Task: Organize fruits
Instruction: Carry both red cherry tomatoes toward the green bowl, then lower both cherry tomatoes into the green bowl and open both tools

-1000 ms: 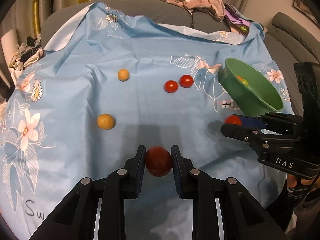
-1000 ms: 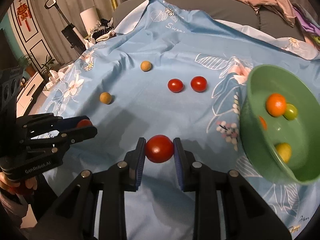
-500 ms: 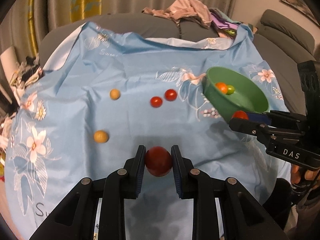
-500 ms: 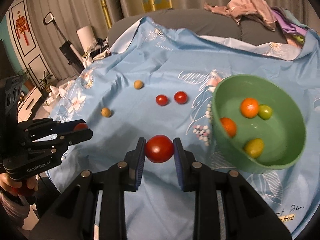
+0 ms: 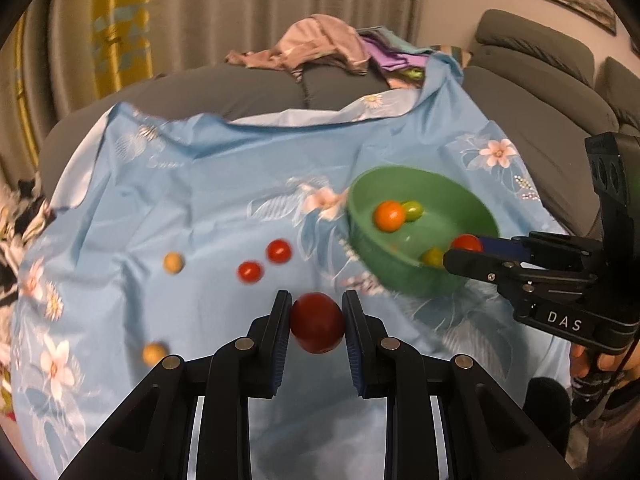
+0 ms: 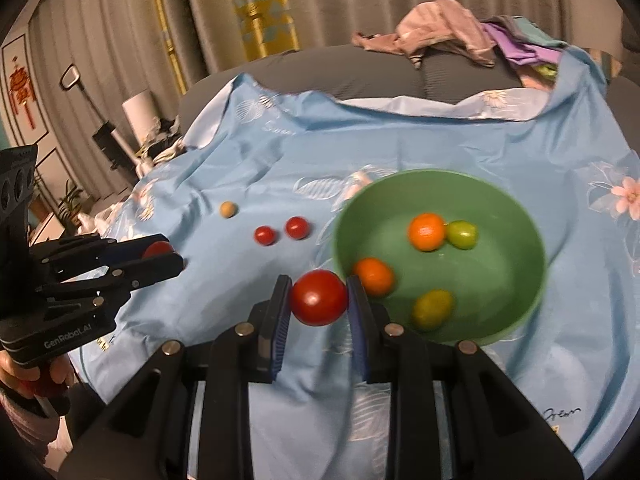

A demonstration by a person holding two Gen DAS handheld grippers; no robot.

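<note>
A tomato [image 6: 319,298] is clamped in each tool [image 6: 319,300], carried toward the bowl [image 6: 520,216] just ahead for sorting.

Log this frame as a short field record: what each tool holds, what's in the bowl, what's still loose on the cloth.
left tool: shut on a dark red tomato
right tool: shut on a red tomato, beside the bowl's near rim
green bowl: two orange fruits, one green fruit, one yellow-green fruit
loose on blue cloth: two small red tomatoes, two tan round fruits
image: motion-blurred
</note>
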